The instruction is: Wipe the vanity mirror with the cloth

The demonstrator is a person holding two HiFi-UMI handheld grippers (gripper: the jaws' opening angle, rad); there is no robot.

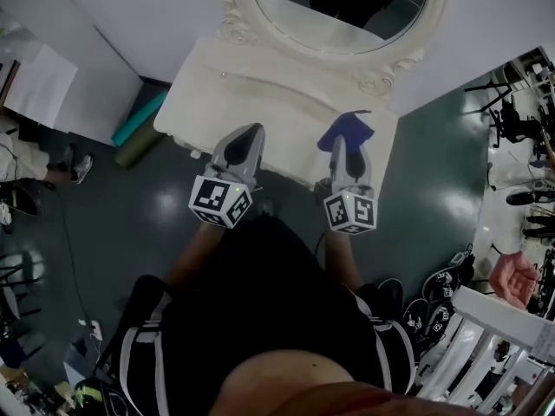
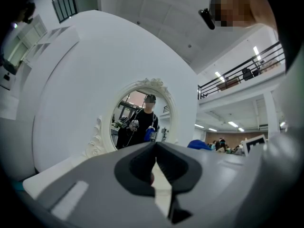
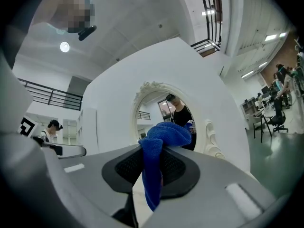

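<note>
Head view: the oval vanity mirror, in a carved white frame, stands at the back of a white vanity top; both grippers are held over the top's near edge.
Right gripper: jaws pinching the blue cloth.
Cloth position: its middle is clamped between the pads, a bunch rises above the jaws, and a tail hangs below them.
Cloth to glass: apart, with the mirror ahead of the jaws.
Left gripper: jaws pressed together at the tips, with nothing between them.
Mirror to left jaws: ahead and apart.
Markings: black-and-white square markers on each marker cube.
</note>
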